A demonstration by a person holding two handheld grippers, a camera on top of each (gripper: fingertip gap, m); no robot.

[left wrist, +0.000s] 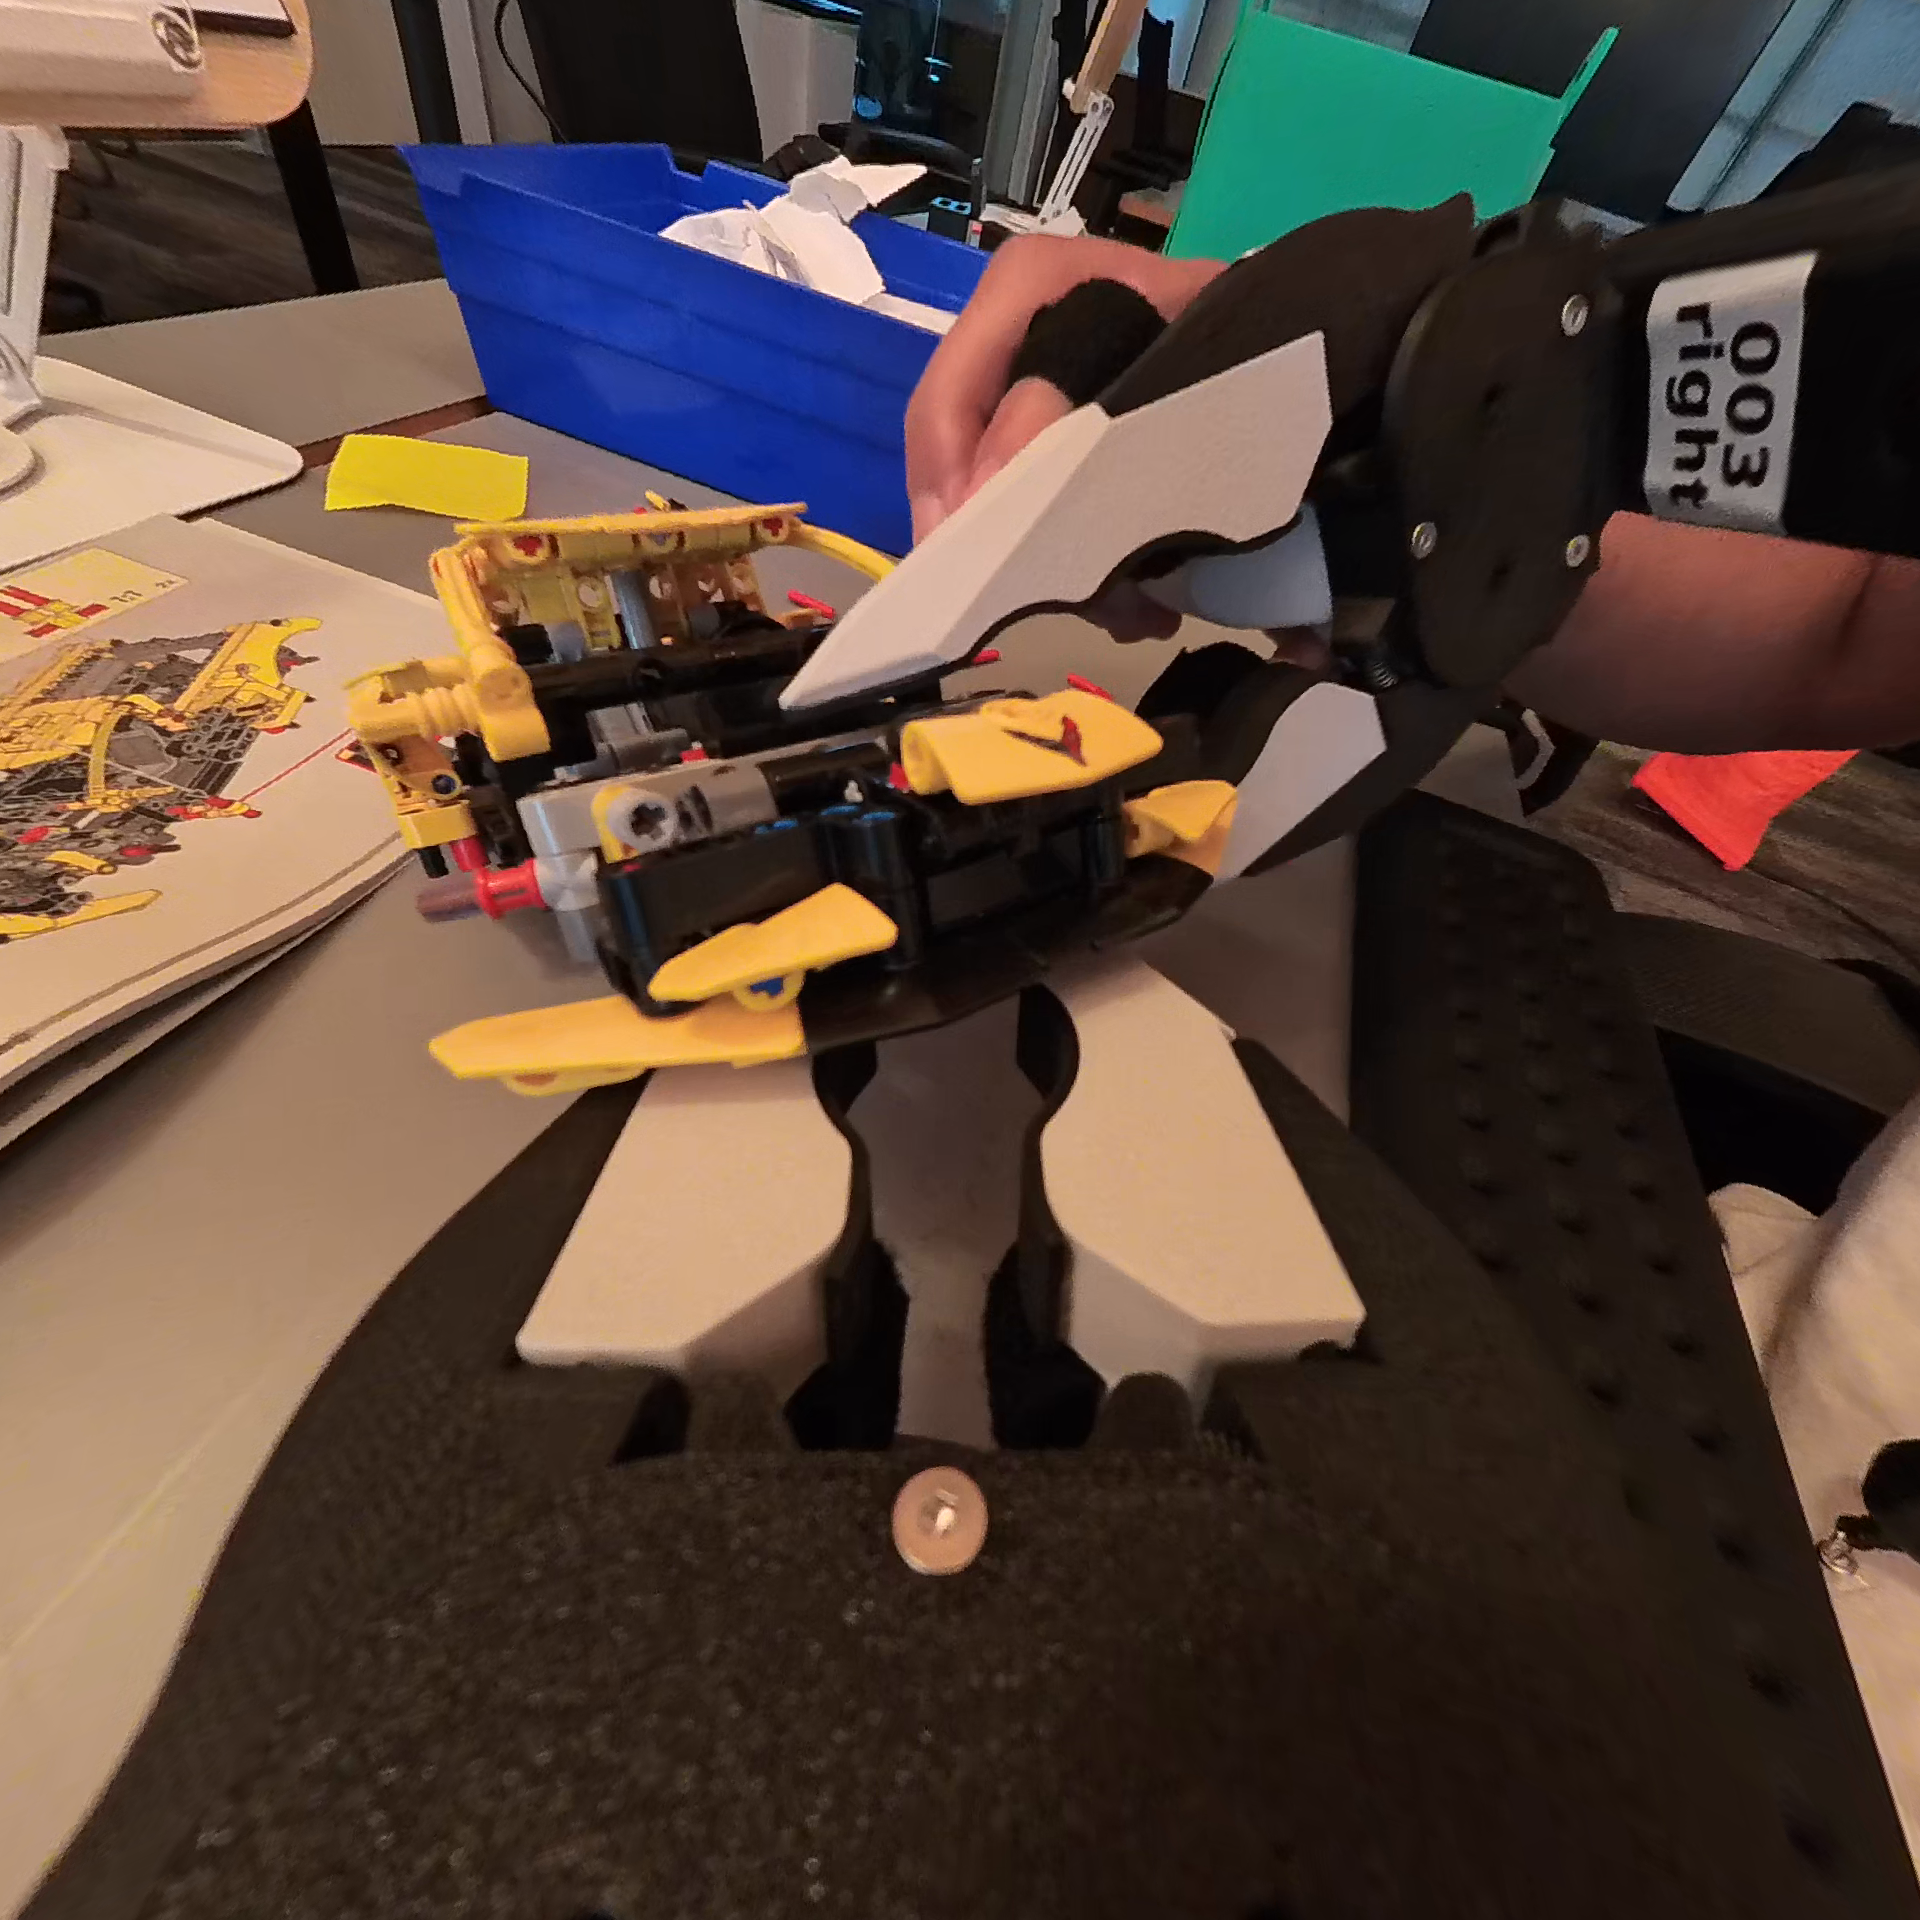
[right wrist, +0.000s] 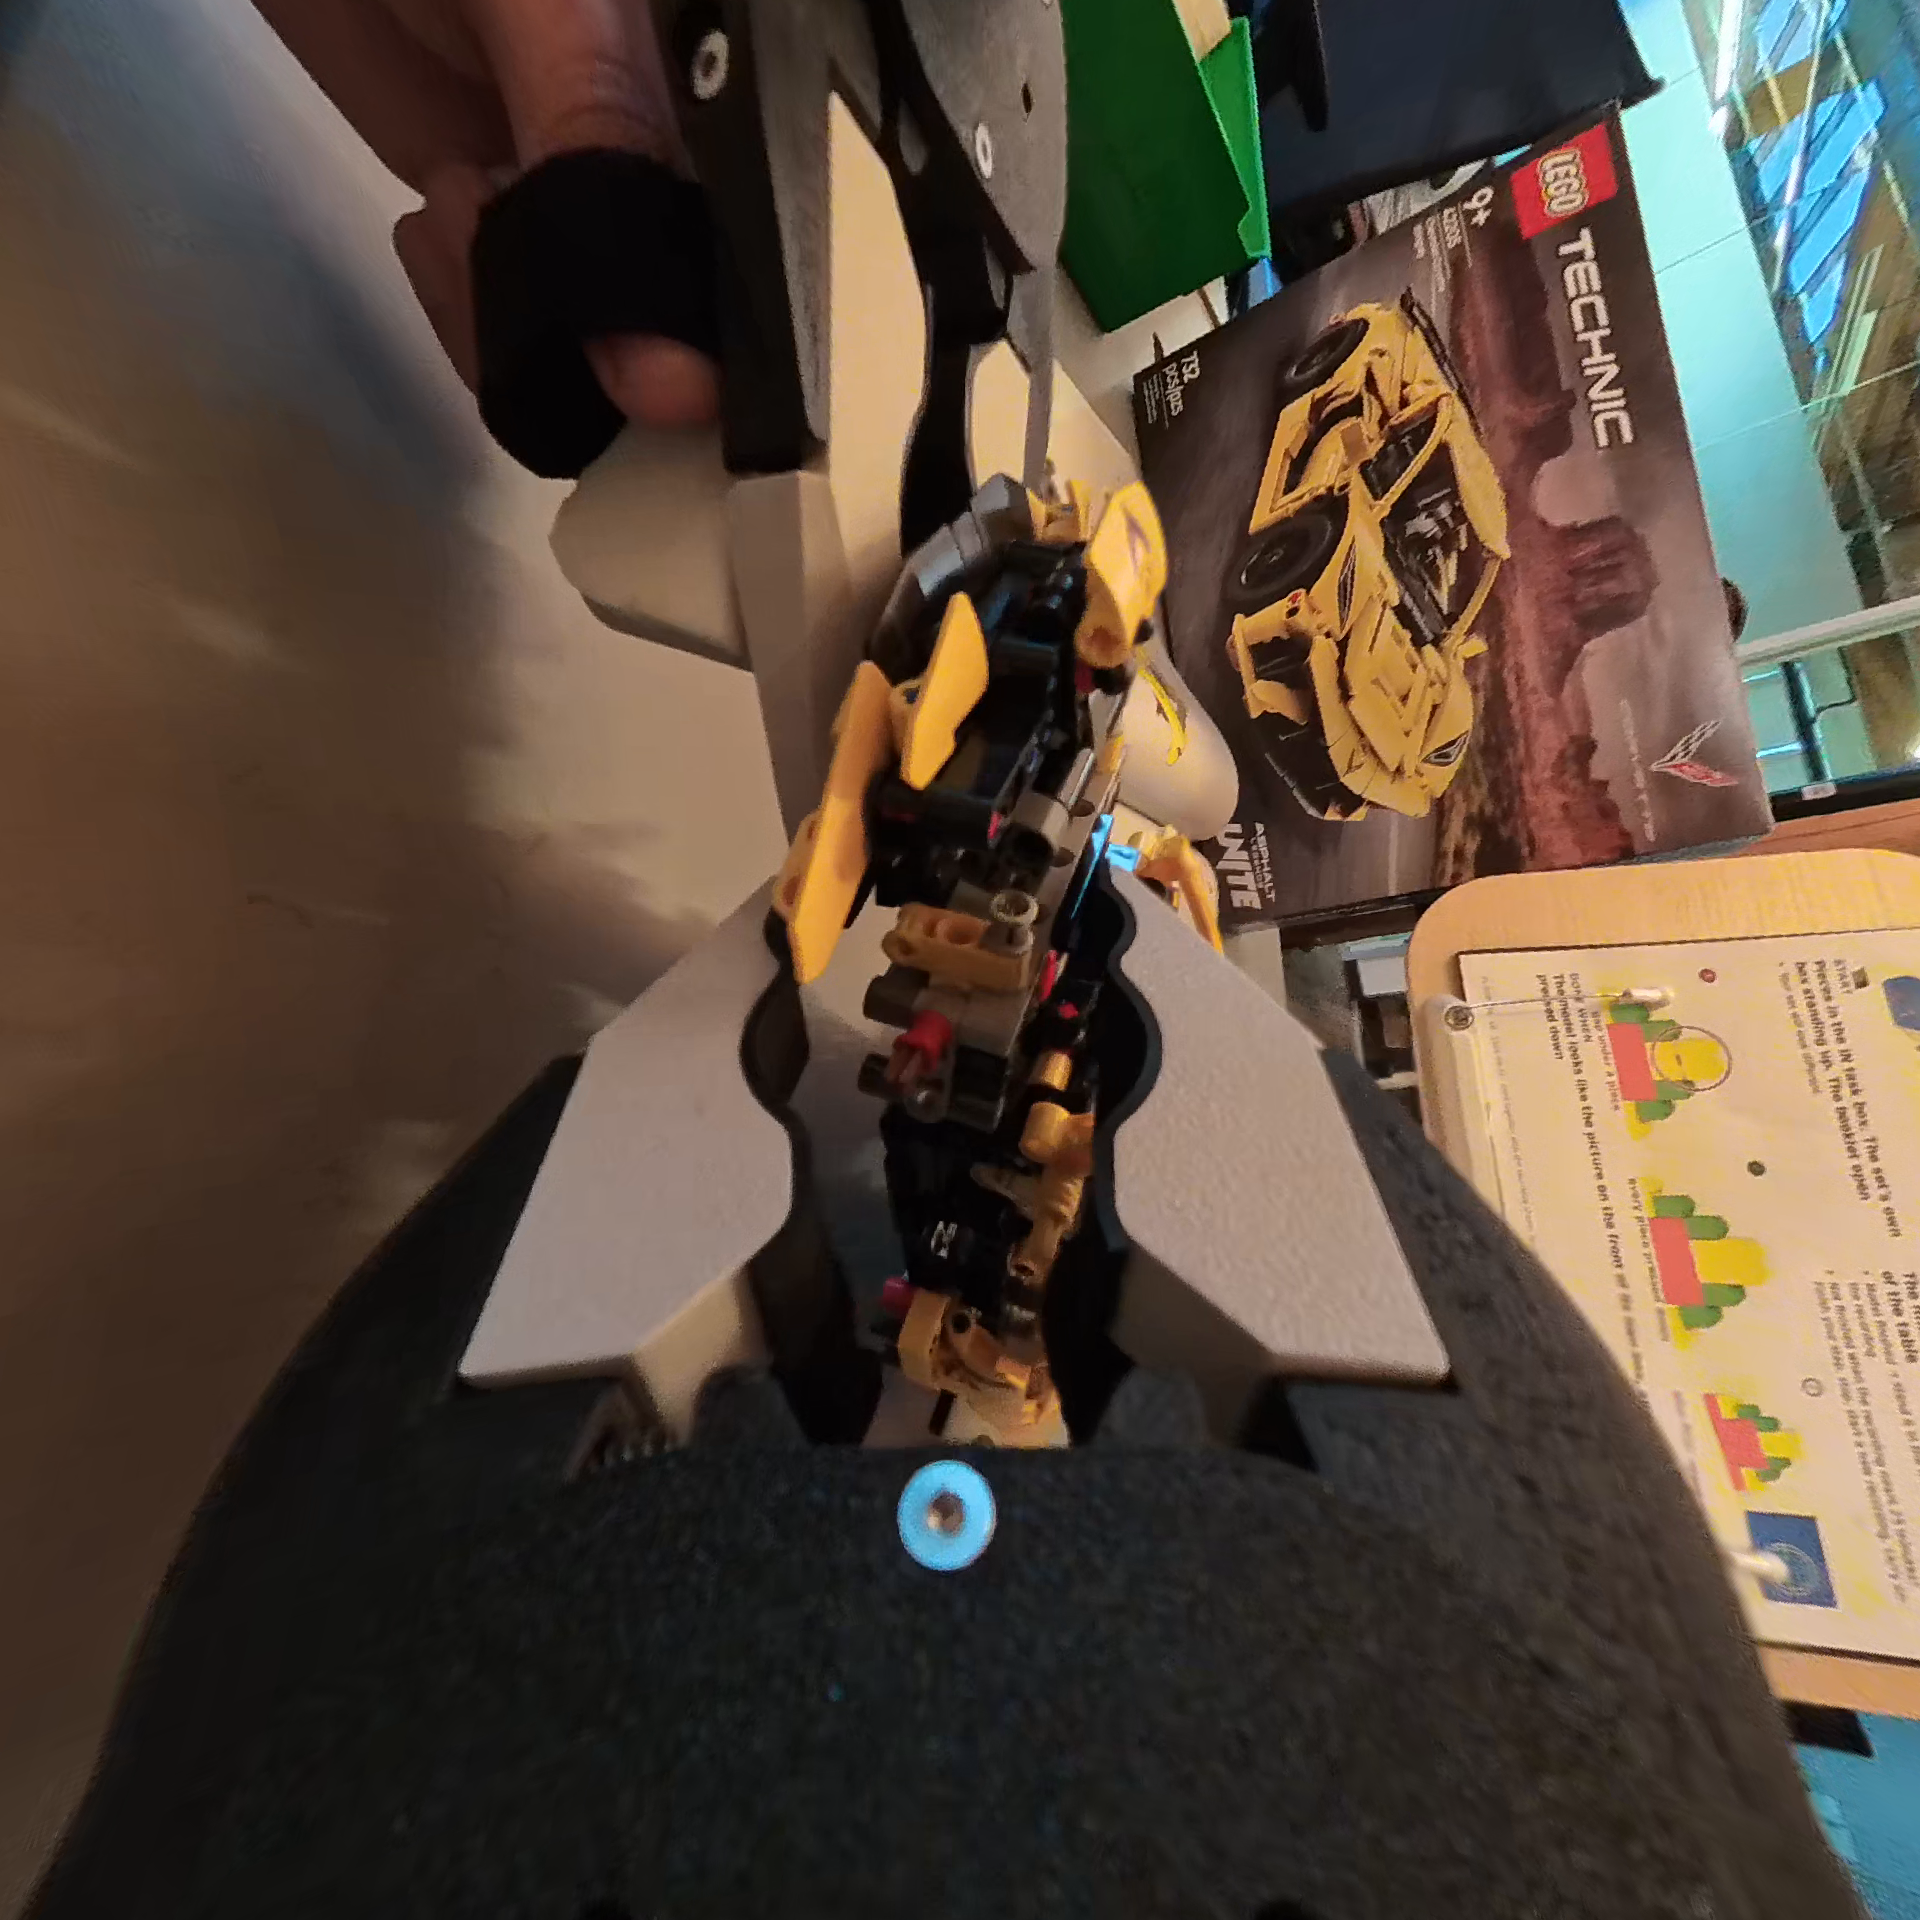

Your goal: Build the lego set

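Right tool (right wrist: 940, 1101) clamped across the model (left wrist: 769, 790), held above the counter (left wrist: 260, 1195) beside the booklet (left wrist: 156, 748). Left tool (left wrist: 935, 1039) nearly together on the lower front edge; contact unclear. Keep both grips steady and the model level; press parts squarely.

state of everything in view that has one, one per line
lego car model: partly built, lifted off the table, held between both grippers
left hand-held gripper: shut on the model's near end
right hand-held gripper: shut on the model's sides
instruction booklet: open, lying flat
blue bin: open, crumpled paper inside
lego box: standing upright
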